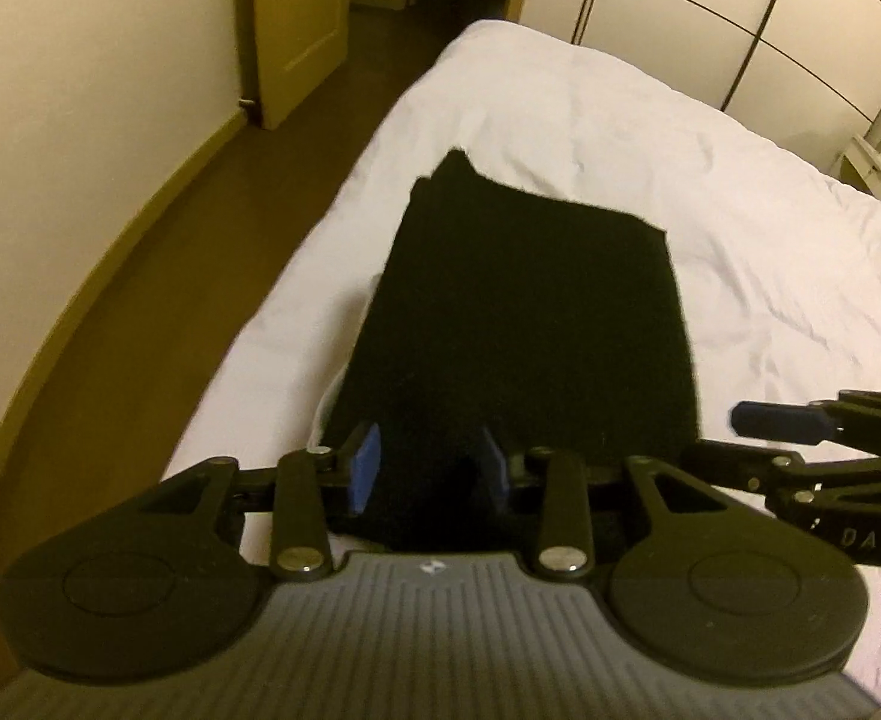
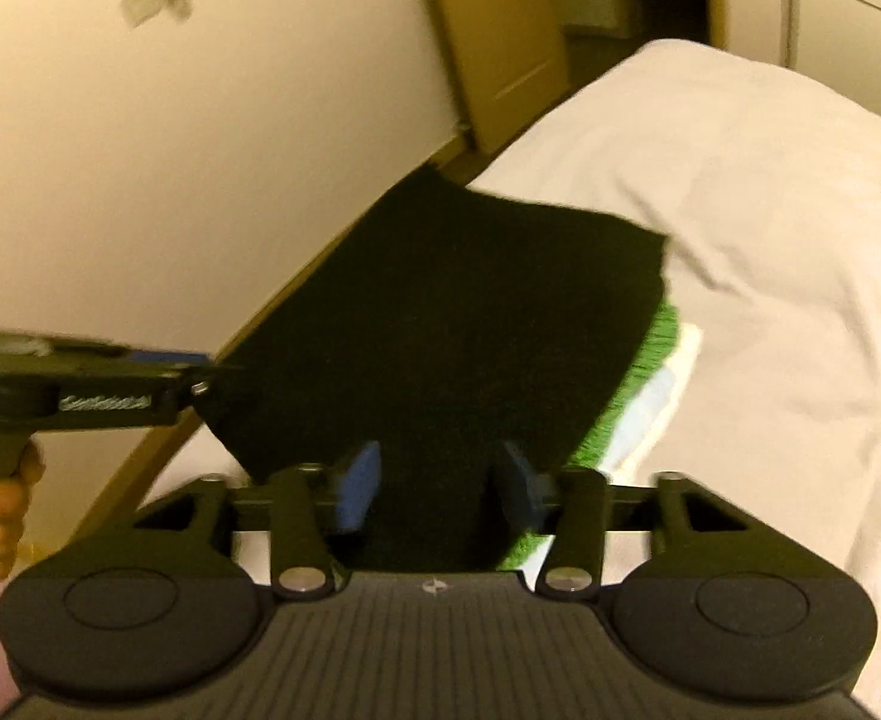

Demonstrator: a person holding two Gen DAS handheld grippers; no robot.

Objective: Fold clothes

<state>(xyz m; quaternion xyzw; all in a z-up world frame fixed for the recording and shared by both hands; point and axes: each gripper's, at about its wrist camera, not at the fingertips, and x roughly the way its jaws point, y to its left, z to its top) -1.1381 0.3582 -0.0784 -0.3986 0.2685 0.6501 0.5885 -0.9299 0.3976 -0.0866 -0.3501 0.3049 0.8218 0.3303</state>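
Blue-padded left gripper [image 1: 425,465] pinches the near edge of a black cloth [image 1: 518,312], while the right gripper [image 2: 437,483] clamps the same edge just beside it. Lifted at the near end, the cloth runs lengthwise away from both grippers, its far end draped over the bed [image 1: 650,138]. A green garment [image 2: 632,396] lies under its right side.

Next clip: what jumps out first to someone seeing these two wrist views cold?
The black garment dominates, folded and spread over the white bed, its near edge pinched by the left gripper and right gripper. In the right wrist view, a green cloth peeks out beneath its right edge.
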